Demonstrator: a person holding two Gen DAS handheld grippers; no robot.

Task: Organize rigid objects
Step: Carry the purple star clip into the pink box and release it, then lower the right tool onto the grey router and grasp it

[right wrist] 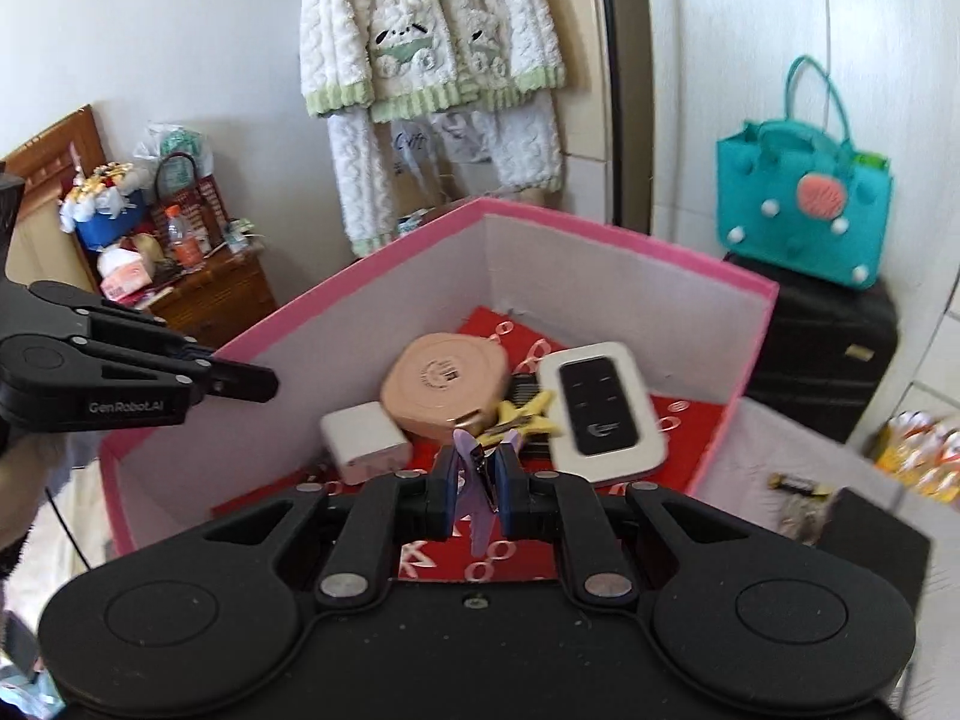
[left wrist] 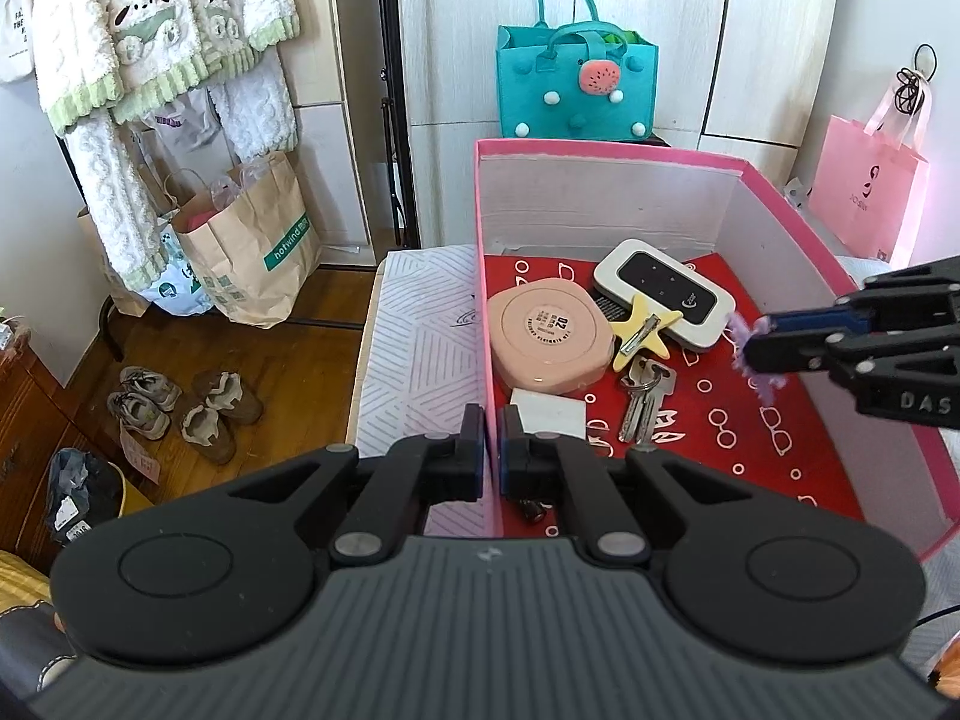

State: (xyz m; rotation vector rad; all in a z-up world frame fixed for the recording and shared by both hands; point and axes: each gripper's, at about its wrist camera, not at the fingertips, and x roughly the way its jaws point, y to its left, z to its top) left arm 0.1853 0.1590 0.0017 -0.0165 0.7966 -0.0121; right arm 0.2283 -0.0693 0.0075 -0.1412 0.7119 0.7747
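Observation:
A pink box (left wrist: 600, 150) with a red patterned floor holds a round pink case (left wrist: 549, 339), a white-and-black pocket device (left wrist: 663, 294), a yellow star clip (left wrist: 648, 330), keys (left wrist: 642, 396) and a white block (left wrist: 549, 414). My left gripper (left wrist: 492, 444) is shut on the box's left wall near its front. My right gripper (right wrist: 477, 480) is shut on a purple hair clip (right wrist: 474, 468) and holds it over the box; it shows from the side in the left wrist view (left wrist: 750, 348). The same box (right wrist: 630, 240) and case (right wrist: 444, 384) show in the right wrist view.
A white patterned sheet (left wrist: 420, 348) lies left of the box. A teal felt bag (left wrist: 576, 84) stands behind it on a black suitcase (right wrist: 822, 348). A pink paper bag (left wrist: 864, 198) is at right. Shoes (left wrist: 186, 408) and paper bags (left wrist: 252, 240) sit on the floor.

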